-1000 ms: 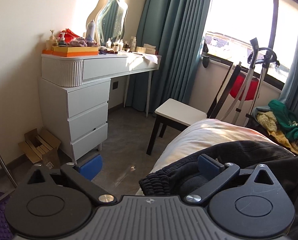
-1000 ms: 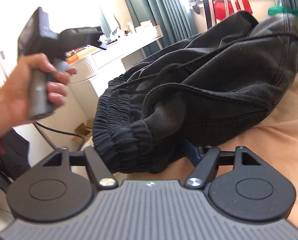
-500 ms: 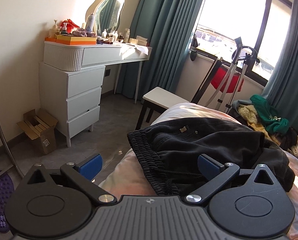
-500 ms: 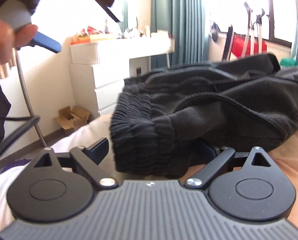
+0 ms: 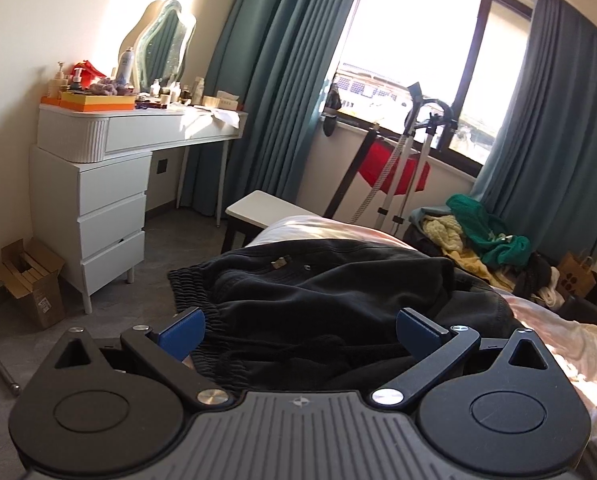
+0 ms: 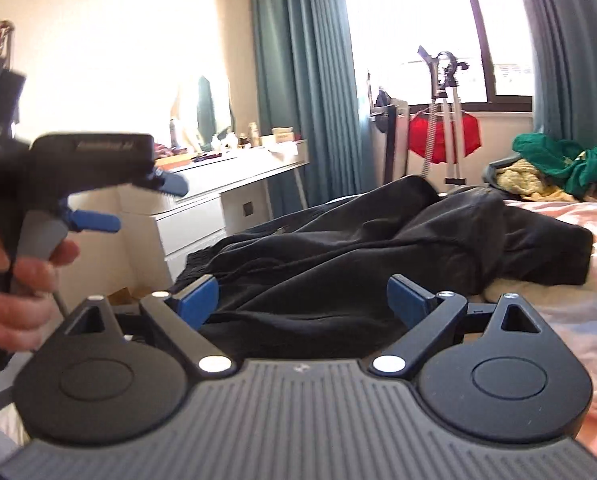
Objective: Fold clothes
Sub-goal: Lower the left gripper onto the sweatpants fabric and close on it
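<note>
Pink-and-cream bedding covers the bed (image 5: pixel 538 316), the largest thing in both views, with teal curtains (image 5: pixel 266 80) and a bright window (image 5: pixel 410 32) behind it. White drawers and a dressing surface (image 5: pixel 138 136) stand against the wall on the far side, cluttered with bottles and an orange box (image 5: pixel 98 101), and a wavy mirror (image 5: pixel 166 44) sits on top. Black trousers (image 5: pixel 330 292) lie crumpled on the bed near its edge, the elastic waistband (image 5: pixel 190 280) toward the drawers. A heap of green and yellow clothes (image 5: pixel 486 232) sits farther back, well apart from the trousers. A cardboard box (image 5: pixel 30 276) rests on the floor beside the drawers.

The left gripper (image 5: pixel 298 326) hangs just over the trousers with its jaws spread wide, black cloth showing between the 2 blue pads (image 5: pixel 182 330) but not pinched. The right gripper (image 6: pixel 304 300) is likewise spread, low over the trousers' near edge, gripping nothing. In the right view the left hand (image 6: pixel 14 280) holds its gripper's handle.
</note>
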### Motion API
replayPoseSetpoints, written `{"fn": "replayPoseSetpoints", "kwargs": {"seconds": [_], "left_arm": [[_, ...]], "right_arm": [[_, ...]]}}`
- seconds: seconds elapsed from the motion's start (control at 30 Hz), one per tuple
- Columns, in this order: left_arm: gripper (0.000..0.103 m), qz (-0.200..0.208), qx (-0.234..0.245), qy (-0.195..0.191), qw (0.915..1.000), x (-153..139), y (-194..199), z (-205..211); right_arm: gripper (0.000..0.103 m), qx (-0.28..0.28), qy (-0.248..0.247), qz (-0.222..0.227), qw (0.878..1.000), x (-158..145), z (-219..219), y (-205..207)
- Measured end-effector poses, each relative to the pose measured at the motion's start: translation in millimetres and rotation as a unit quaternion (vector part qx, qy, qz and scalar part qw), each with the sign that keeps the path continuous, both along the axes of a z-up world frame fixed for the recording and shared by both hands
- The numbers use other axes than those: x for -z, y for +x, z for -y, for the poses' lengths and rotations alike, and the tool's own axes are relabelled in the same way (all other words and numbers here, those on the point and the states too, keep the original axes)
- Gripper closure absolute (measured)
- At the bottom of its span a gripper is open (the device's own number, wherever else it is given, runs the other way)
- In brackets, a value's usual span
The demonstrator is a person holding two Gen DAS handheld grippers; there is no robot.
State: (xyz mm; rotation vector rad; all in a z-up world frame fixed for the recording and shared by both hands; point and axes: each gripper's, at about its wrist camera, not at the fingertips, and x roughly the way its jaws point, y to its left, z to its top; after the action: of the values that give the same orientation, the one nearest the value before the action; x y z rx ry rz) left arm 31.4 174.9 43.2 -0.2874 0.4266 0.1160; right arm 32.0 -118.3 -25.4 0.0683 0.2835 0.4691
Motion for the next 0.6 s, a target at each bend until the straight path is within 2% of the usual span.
{"fn": "replayPoseSetpoints", "kwargs": {"seconds": [0.1,0.23,0.37,0.5,0.6], "left_arm": [[0.000,0.015,0.034,0.007,0.9993,-1.8,-3.6,44.9],[0.000,0.033,0.072,-0.010,0.9968,6.1,-12.0,93.7],[0.000,0.039,0.100,-0.002,0.9942,36.3,-13.6,124.8],[0.000,0.015,0.110,0.028,0.9934,66.0,-8.1,142.0],[0.000,0.007,0.104,0.040,0.9937,76.9,-1.2,147.0]], "right_arm": [[0.010,0.040,-0.021,0.013,0.999,-18.2,41.5,-4.0],[0.010,0.085,-0.027,0.027,0.996,-28.5,90.5,-10.3],[0.010,0.120,0.002,0.035,0.992,-11.7,128.8,-26.0],[0.010,0.141,0.019,0.021,0.990,-2.1,146.5,-19.5],[0.010,0.148,0.054,0.004,0.987,-2.3,158.2,-7.1]]}}
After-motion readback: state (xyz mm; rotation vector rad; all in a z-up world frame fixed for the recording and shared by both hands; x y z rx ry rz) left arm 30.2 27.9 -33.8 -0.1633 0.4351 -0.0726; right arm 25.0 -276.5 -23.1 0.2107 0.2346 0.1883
